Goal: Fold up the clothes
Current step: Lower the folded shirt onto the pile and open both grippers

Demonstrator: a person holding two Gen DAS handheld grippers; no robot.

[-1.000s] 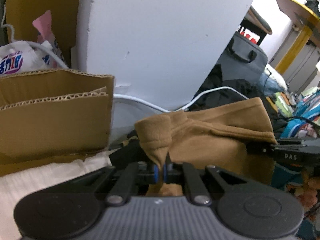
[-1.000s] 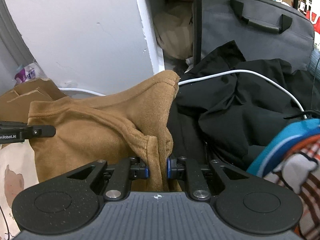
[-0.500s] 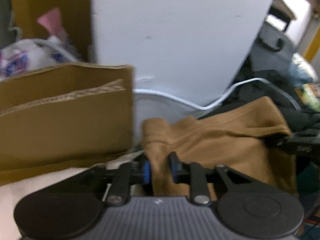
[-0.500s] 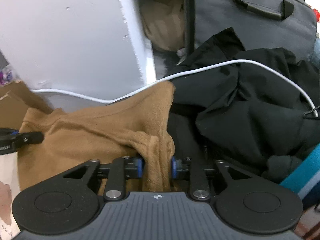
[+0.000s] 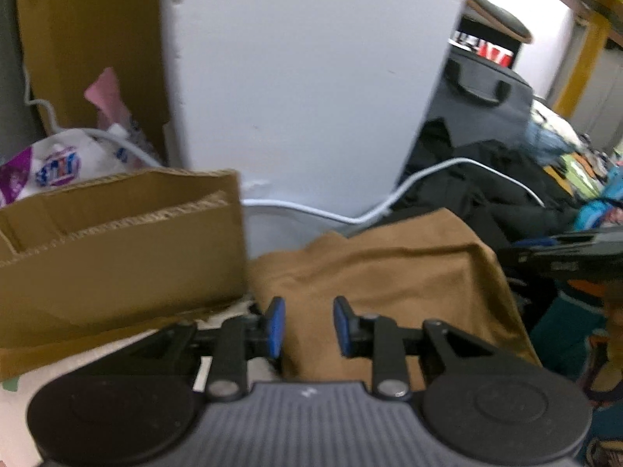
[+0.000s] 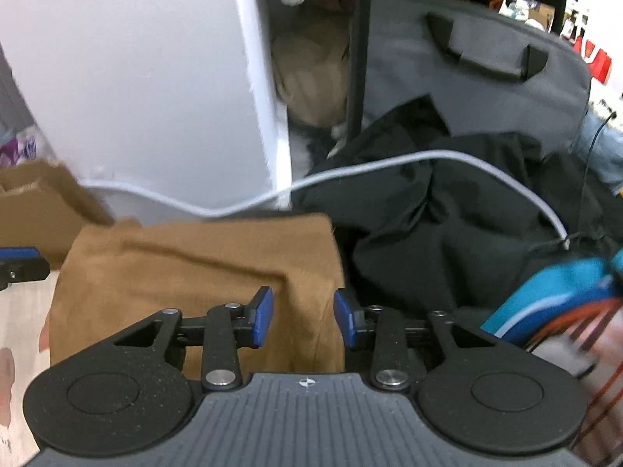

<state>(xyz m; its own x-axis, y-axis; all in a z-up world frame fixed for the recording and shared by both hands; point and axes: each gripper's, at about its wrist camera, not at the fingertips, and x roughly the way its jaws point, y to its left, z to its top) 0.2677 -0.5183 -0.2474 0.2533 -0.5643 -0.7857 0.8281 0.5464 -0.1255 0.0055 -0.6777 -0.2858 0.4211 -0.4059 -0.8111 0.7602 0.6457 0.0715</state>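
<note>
Both claws, left claw (image 5: 307,325) closing & right claw (image 6: 301,317) partly open, seemingly grip-free over brown garment (image 5: 389,272).

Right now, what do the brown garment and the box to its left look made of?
Brown garment: soft matte knit, maybe fleece or cotton jersey; it drapes in limp folds without shine. Box: corrugated cardboard, plain kraft finish; fluting shows along its cut top edge.

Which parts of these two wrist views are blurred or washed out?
Left wrist view: whole frame motion-smeared, cardboard box and brown garment soft, top-right background blown out. Right wrist view: sharper; teal and orange fabric streaked at right, fisheye bends the white panel.
</note>
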